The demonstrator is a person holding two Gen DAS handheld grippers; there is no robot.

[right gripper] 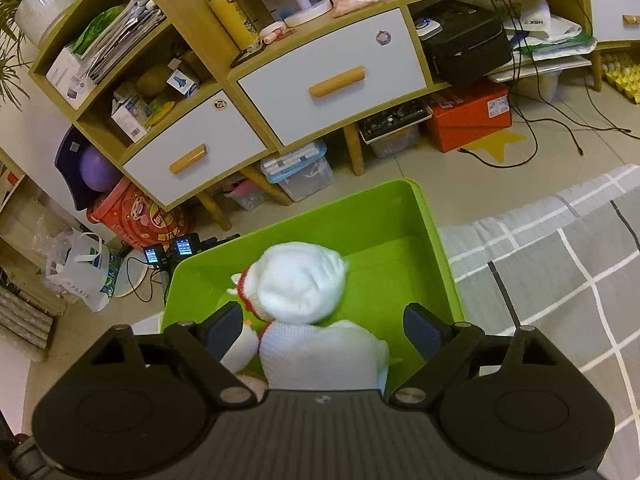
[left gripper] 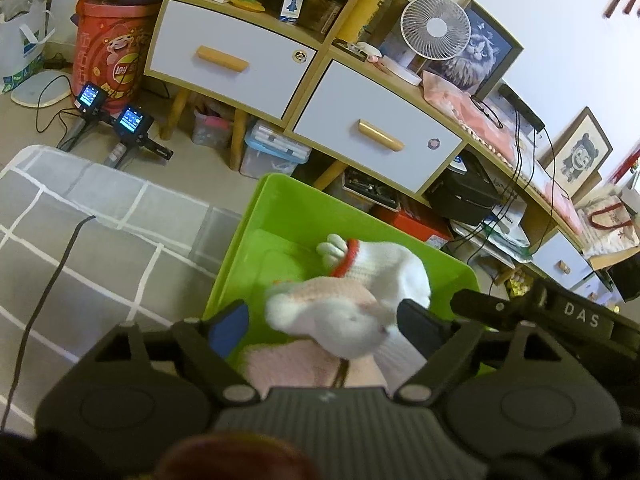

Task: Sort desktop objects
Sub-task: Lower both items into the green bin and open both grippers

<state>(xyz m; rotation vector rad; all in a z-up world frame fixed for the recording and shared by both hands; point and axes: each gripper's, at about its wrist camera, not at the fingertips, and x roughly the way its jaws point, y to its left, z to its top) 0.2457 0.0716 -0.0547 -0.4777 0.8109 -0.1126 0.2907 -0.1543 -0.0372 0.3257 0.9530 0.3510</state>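
Note:
A green plastic bin point(left gripper: 280, 208) stands on the grey checked cover; it also shows in the right wrist view point(right gripper: 432, 248). White knitted gloves with red cuffs point(left gripper: 376, 264) and a pink-and-white knitted piece point(left gripper: 328, 312) lie inside it. My left gripper point(left gripper: 324, 320) is open over the bin, its jaws wide on either side of the knitted pile. My right gripper point(right gripper: 324, 328) is open above the bin, with the white gloves point(right gripper: 300, 280) between and below its fingers. Its black body point(left gripper: 560, 312) reaches in at the right of the left wrist view.
A grey checked cover point(left gripper: 80, 232) surrounds the bin, with a black cable point(left gripper: 44, 292) across it. Beyond stands a wooden cabinet with white drawers point(left gripper: 376, 128), a fan point(left gripper: 435, 27), boxes on the floor point(right gripper: 468, 120) and a red snack bucket point(left gripper: 108, 52).

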